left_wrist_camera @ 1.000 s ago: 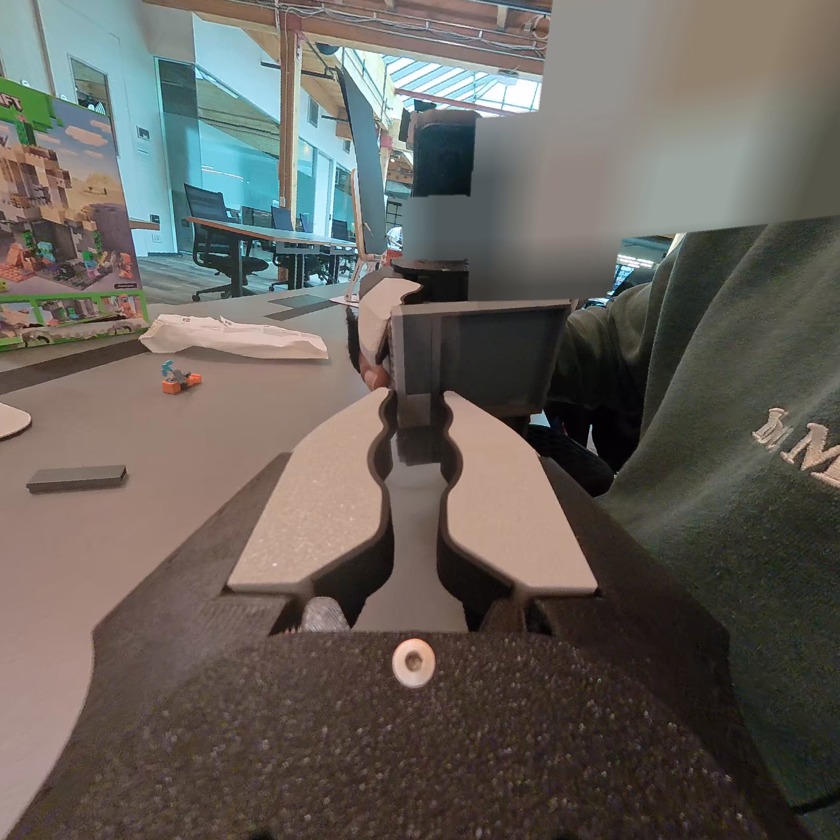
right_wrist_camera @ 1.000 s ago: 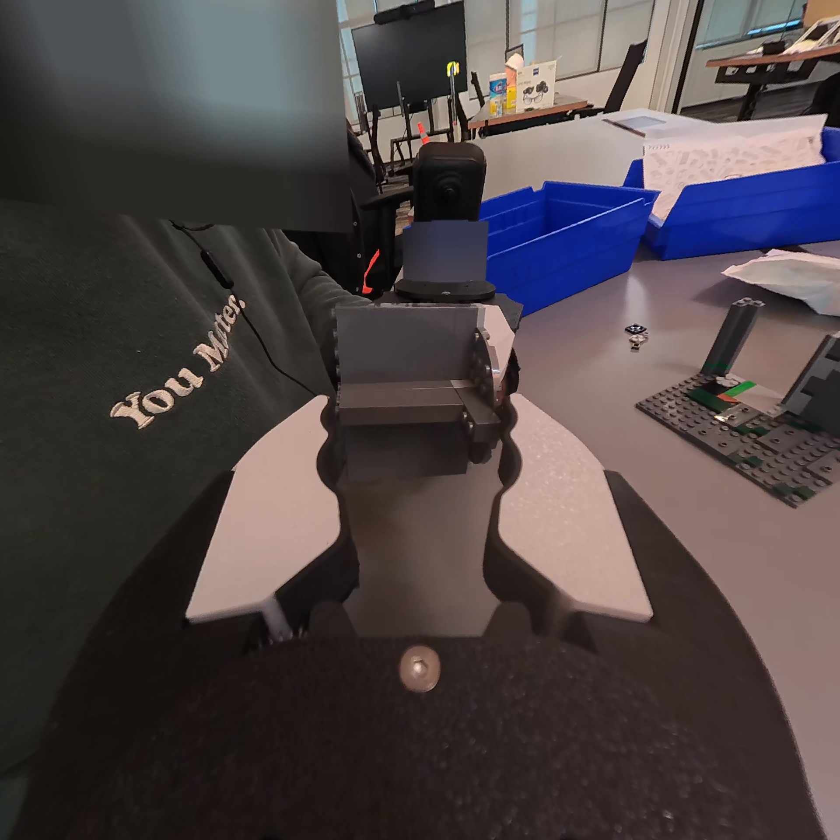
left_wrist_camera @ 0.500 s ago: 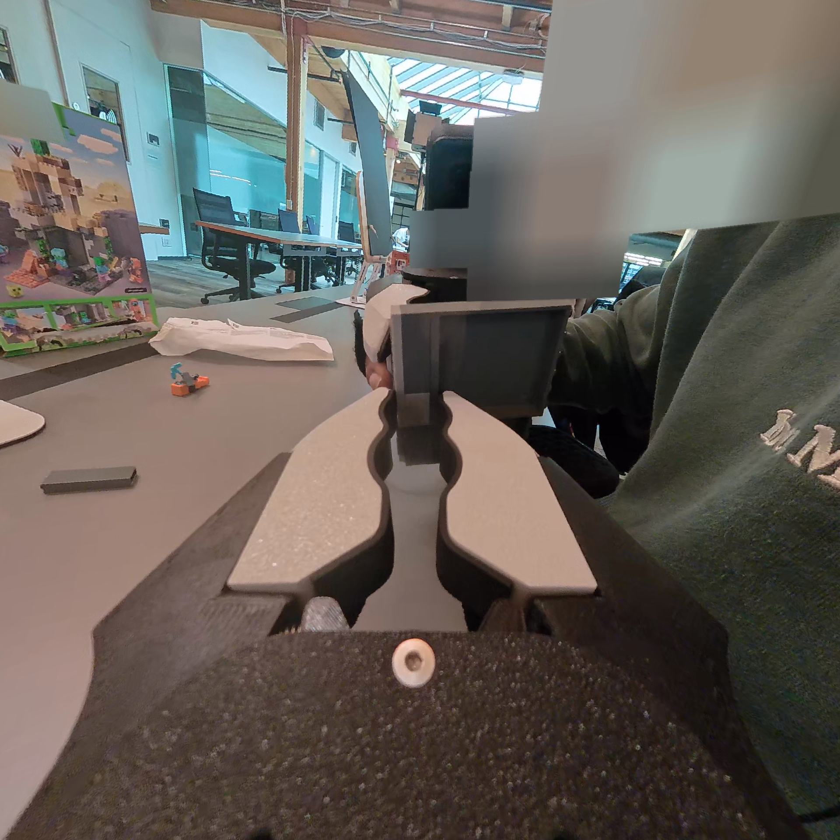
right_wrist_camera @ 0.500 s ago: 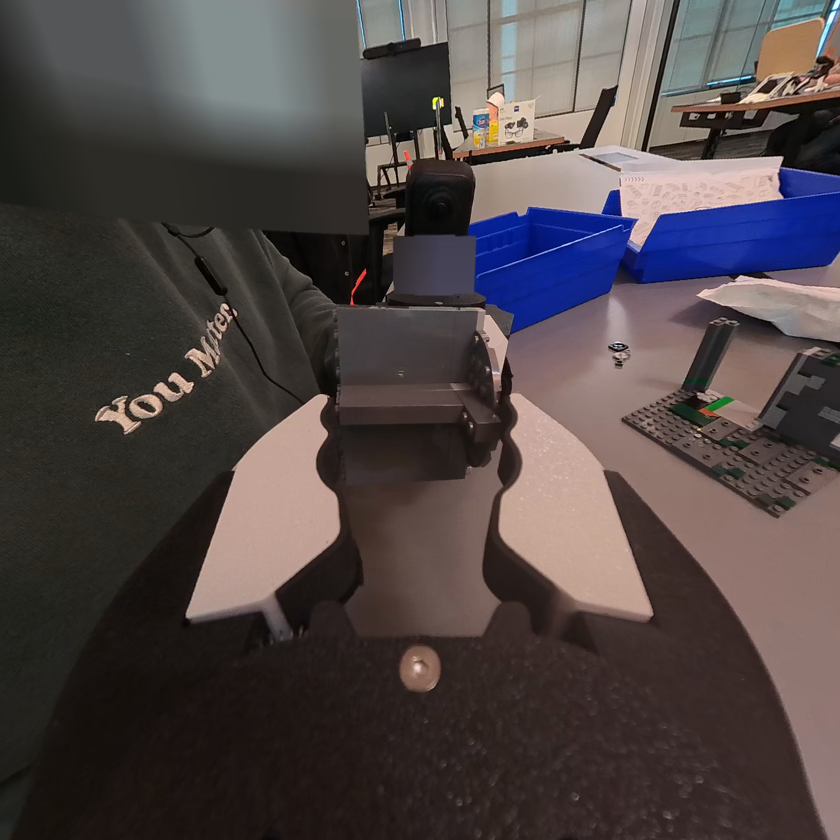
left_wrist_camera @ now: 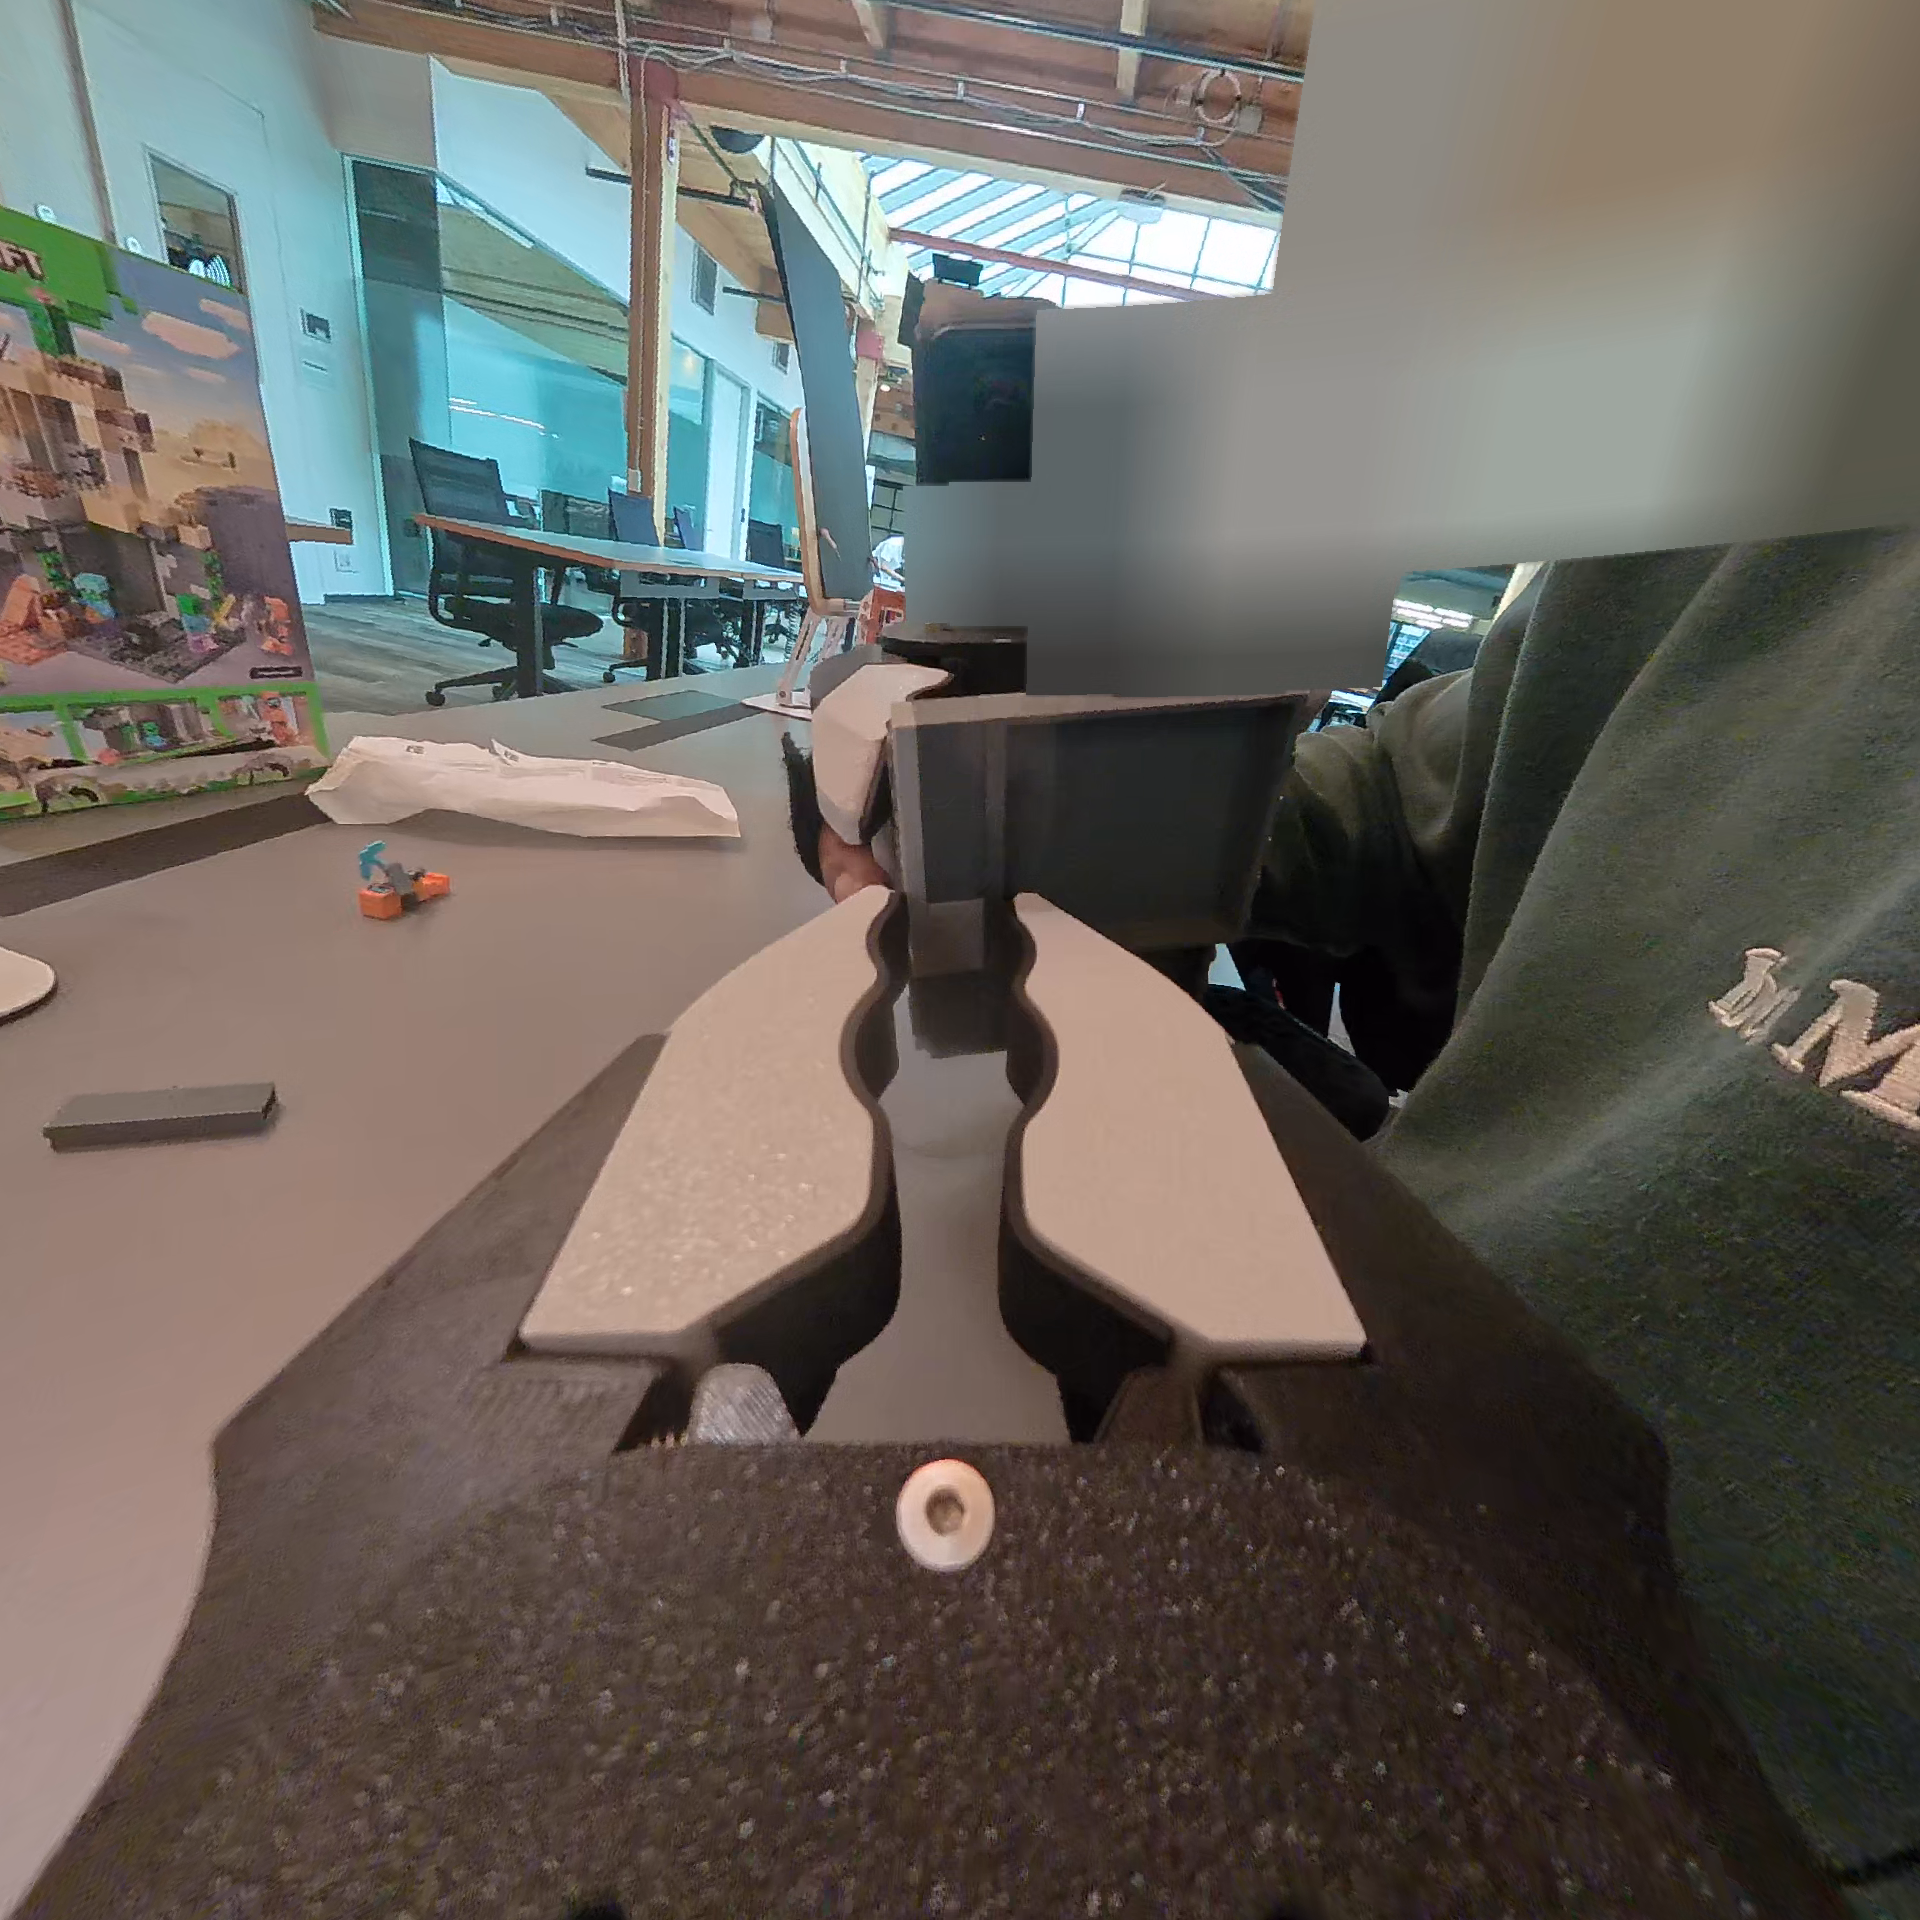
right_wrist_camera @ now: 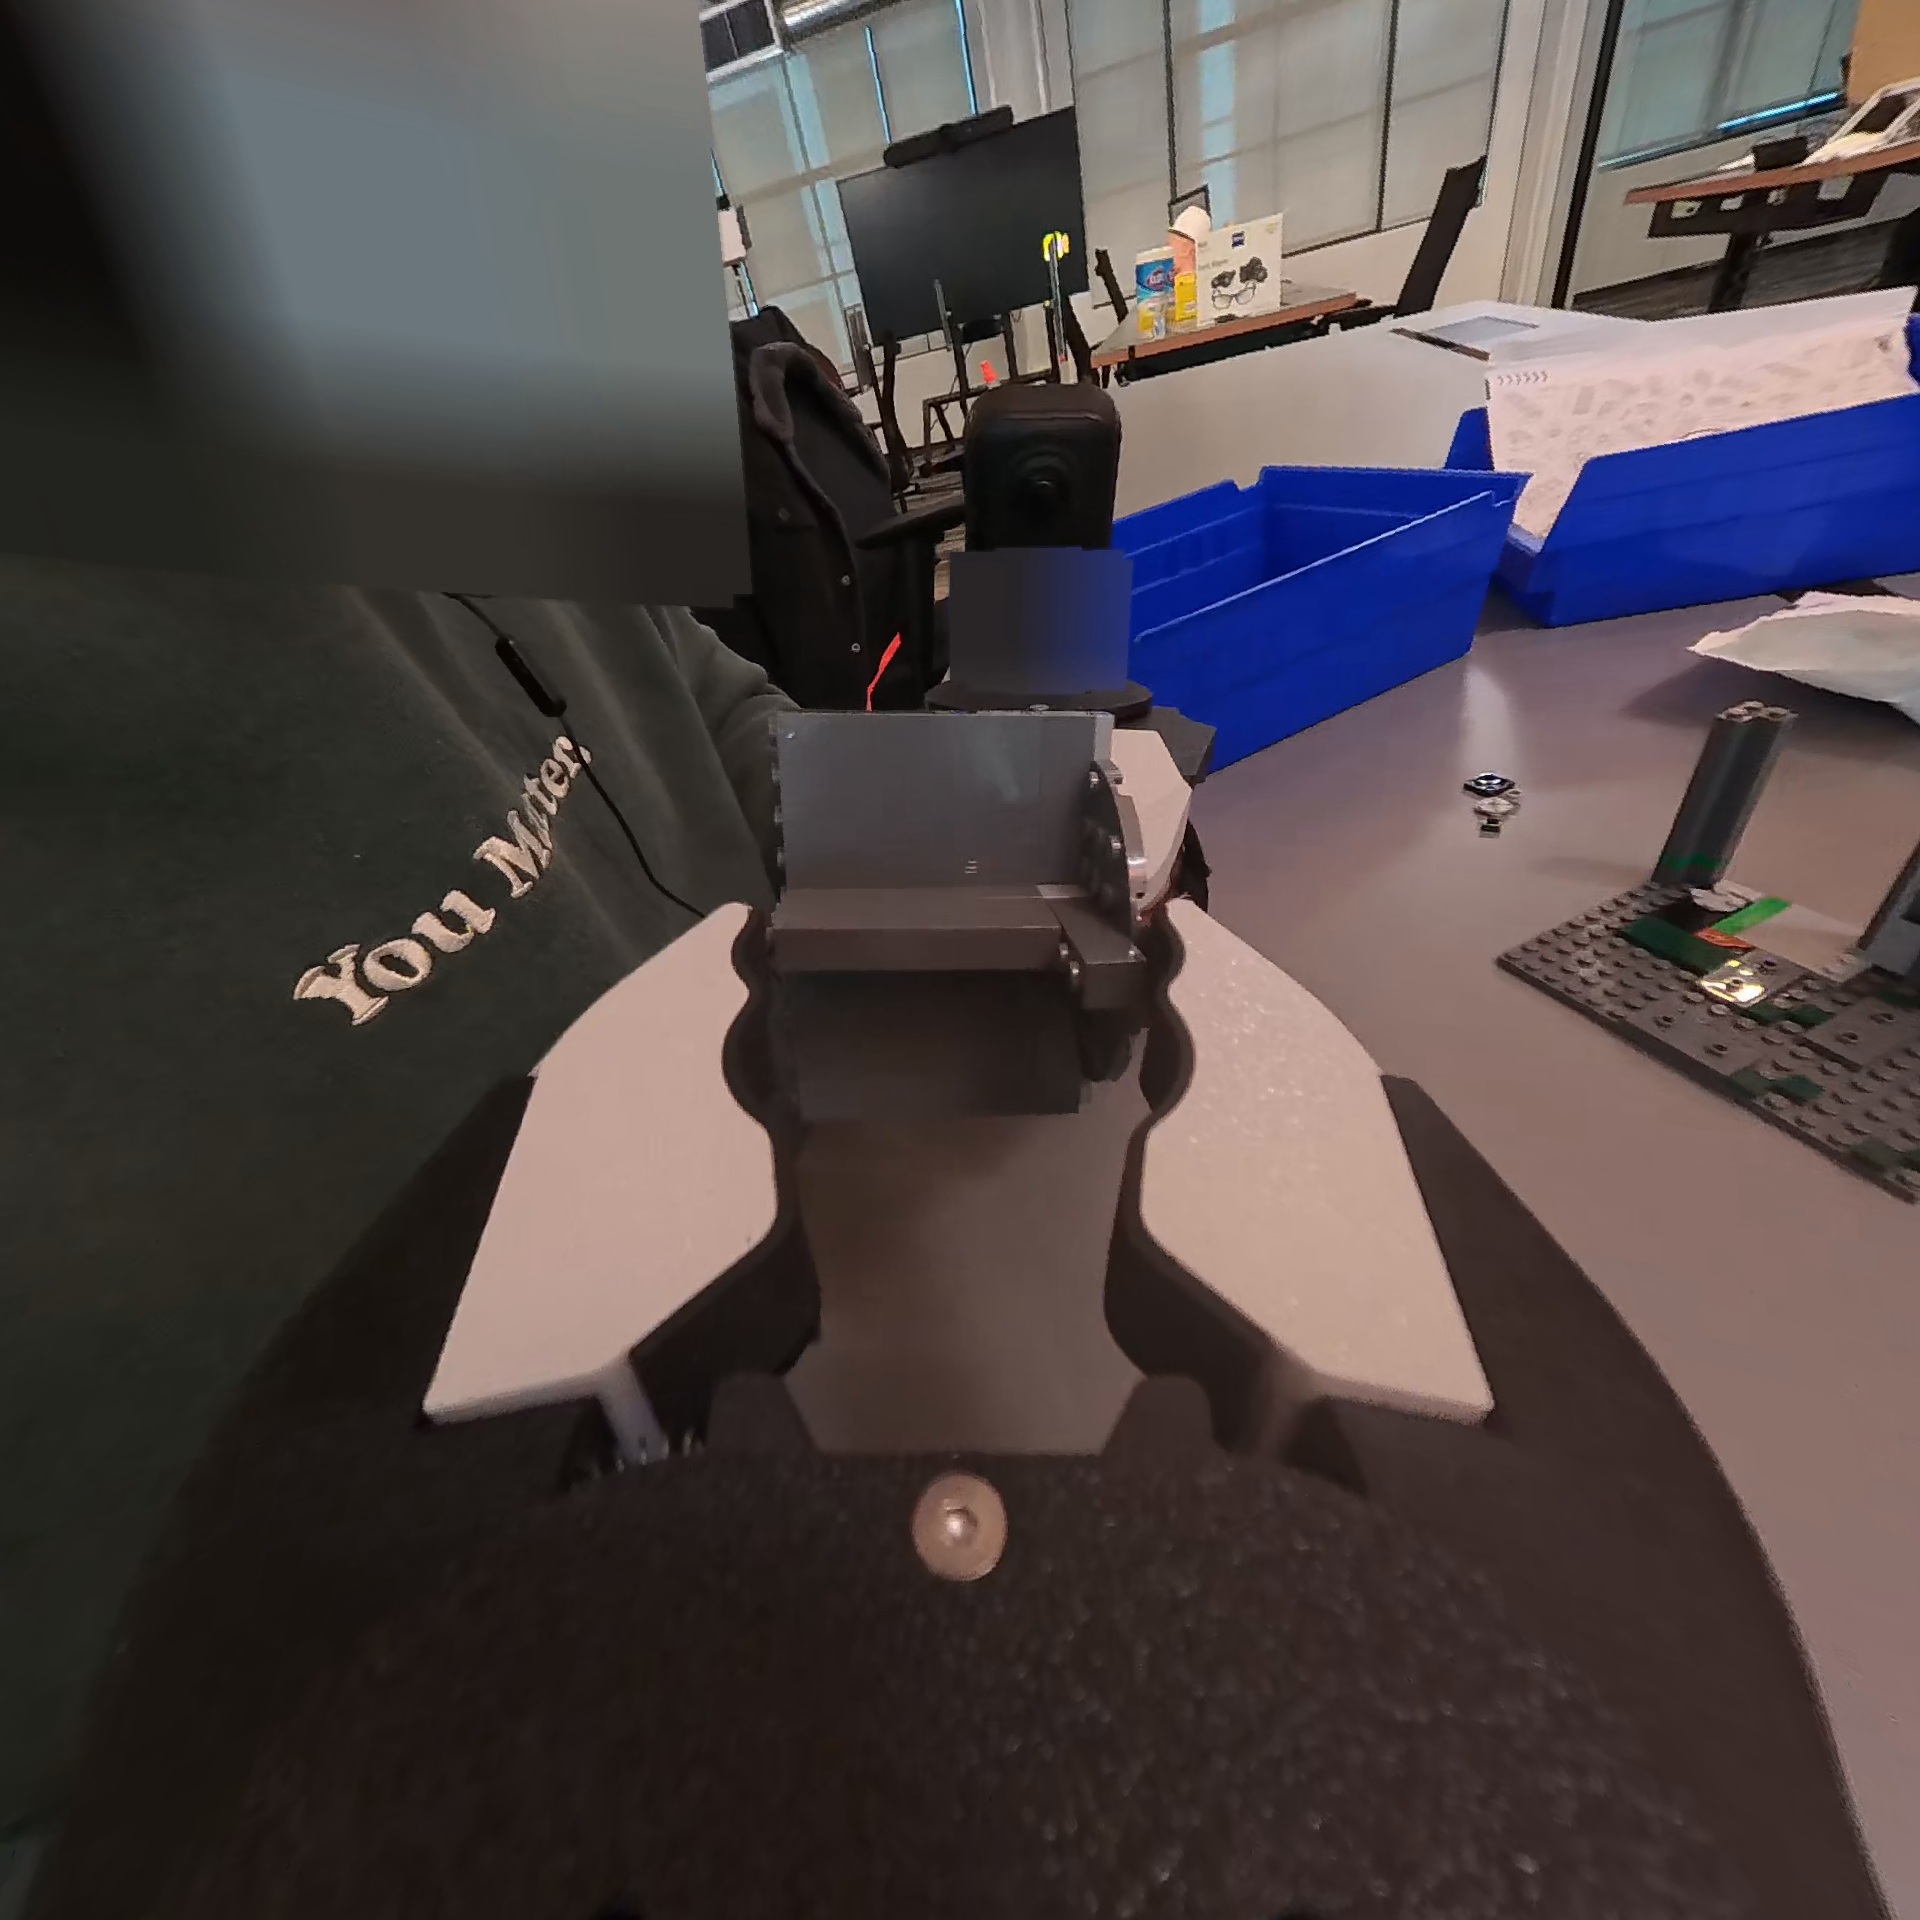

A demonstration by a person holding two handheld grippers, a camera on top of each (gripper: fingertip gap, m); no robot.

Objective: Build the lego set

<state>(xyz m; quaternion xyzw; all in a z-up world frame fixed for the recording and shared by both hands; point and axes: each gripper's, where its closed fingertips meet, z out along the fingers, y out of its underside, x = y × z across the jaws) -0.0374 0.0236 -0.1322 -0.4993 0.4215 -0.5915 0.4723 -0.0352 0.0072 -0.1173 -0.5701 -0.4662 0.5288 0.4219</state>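
One grey lego piece point(left_wrist_camera: 1081, 810), made of a flat panel with side walls and a thick bar across it, is held up above the table point(left_wrist_camera: 260, 1195) between the two grippers, in front of a person's green sweatshirt point(left_wrist_camera: 1662, 1143). The left gripper point(left_wrist_camera: 948, 940) pinches a narrow grey tab at the near lower edge of the piece, its two fingers point(left_wrist_camera: 748, 1122) close together on it. The right gripper point(right_wrist_camera: 951, 997) clamps the same piece point(right_wrist_camera: 935, 831) from the opposite side, its two fingers point(right_wrist_camera: 1278, 1174) set wider, one on each side wall.

In the left wrist view the table carries one flat grey plate point(left_wrist_camera: 161, 1114) at the near left, one small orange and blue lego bit point(left_wrist_camera: 400, 888) farther off, one crumpled white paper bag point(left_wrist_camera: 520, 795) beyond it, and one lego box point(left_wrist_camera: 135, 540) standing at the far left.

In the right wrist view one dark grey baseplate point(right_wrist_camera: 1714, 1029) lies at the right with one grey pillar point(right_wrist_camera: 1720, 795) standing on its far corner. One or two tiny dark bits point(right_wrist_camera: 1491, 795) lie just beyond it; I cannot tell the count. Two blue bins point(right_wrist_camera: 1309, 592) stand at the far edge, the right one holding a white sheet point(right_wrist_camera: 1683, 390).
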